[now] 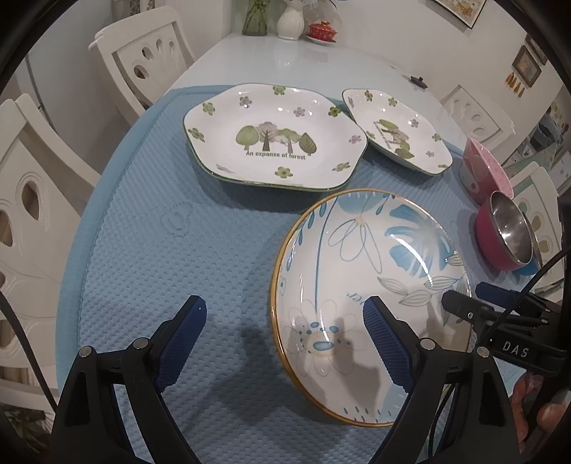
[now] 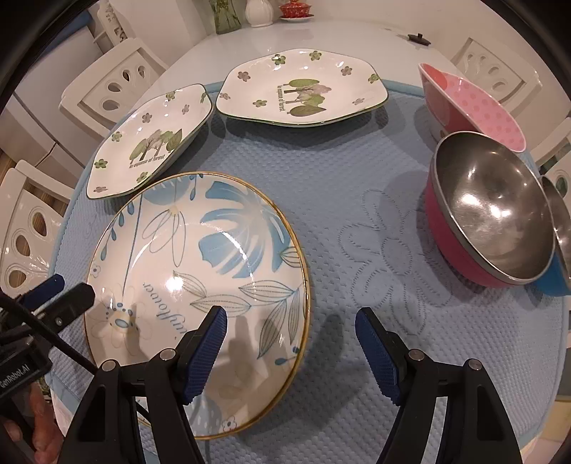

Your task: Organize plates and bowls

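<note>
Beyond both empty, open grippers, left (image 1: 285,342) and right (image 2: 291,344), three plates lay unstacked. Between them sat the round plate (image 2: 200,271); bowls (image 2: 492,210) grouped rightward.

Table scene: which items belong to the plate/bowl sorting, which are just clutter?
Job items:
- round blue-leaf plate
- larger forest plate
- smaller forest plate
- pink dotted bowl
- steel-lined pink bowl
- blue-based steel bowl

Clutter:
- white vase
- glass vase
- red lidded cup
- small dark object
</note>
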